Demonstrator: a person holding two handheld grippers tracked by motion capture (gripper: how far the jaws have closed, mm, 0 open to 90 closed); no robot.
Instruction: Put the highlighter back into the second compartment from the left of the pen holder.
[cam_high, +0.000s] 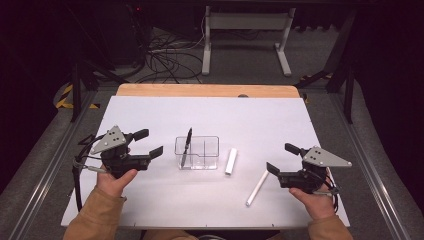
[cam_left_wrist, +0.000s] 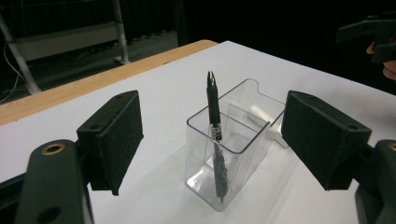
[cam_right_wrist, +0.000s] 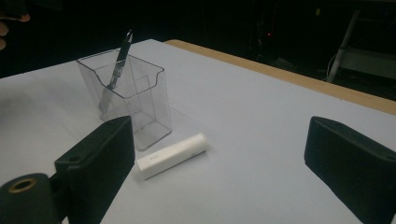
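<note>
left gripper (cam_high: 152, 143): jaws spread, nothing between them, near the left edge of the white table (cam_high: 150, 205), aimed at the holder
right gripper (cam_high: 281, 158): jaws spread and empty, near the right edge
clear holder (cam_high: 197, 152): mid-table, upright
black pen (cam_high: 186, 146): leaning in the holder's left compartment
short white tube (cam_high: 230, 161): lying just right of the holder
long white stick (cam_high: 257, 188): toward the front edge, near the right gripper
</note>
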